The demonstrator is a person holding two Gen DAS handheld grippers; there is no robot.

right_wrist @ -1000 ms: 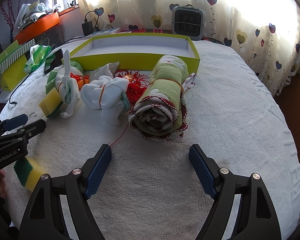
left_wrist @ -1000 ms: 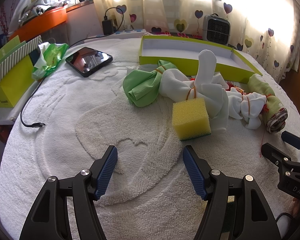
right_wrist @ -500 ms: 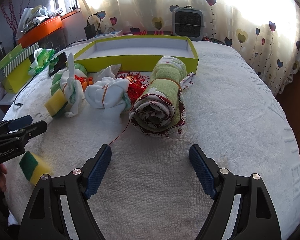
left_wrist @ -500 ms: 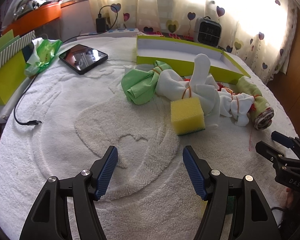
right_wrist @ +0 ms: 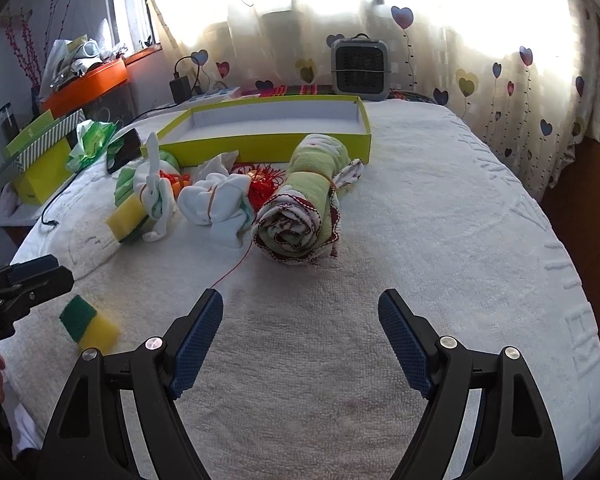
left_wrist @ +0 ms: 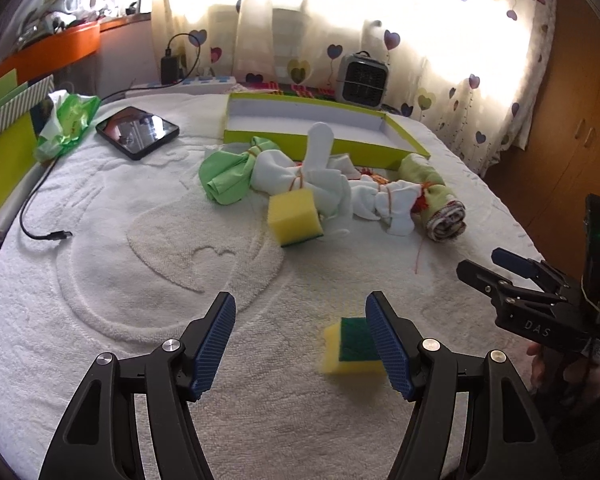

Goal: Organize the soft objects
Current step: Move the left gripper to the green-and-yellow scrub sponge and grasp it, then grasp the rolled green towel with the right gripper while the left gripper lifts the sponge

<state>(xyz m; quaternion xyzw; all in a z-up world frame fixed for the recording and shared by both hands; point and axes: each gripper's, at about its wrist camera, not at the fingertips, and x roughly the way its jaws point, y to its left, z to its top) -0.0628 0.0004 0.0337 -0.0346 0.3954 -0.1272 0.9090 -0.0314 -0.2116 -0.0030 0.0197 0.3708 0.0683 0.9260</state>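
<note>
Left gripper (left_wrist: 300, 340) spread wide, empty, above white towel-covered desk (left_wrist: 120, 280); loose sponge (left_wrist: 352, 346) beside its right finger. Right gripper (right_wrist: 300, 336) spread, empty. Rolled towel (right_wrist: 300, 208), sock bundles (right_wrist: 216, 200) and second sponge (right_wrist: 126, 220) just before yellow tray (right_wrist: 268, 148).

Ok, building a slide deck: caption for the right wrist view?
Open right gripper hovers over a white towel, facing a rolled green cloth and empty yellow-green tray.

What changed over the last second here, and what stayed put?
Both grippers pulled back from the pile, so the near sponge now shows beside the left gripper, blurred. Left and right gripper stayed open and empty. The rolled towel, tied cloths and tray didn't move.
</note>
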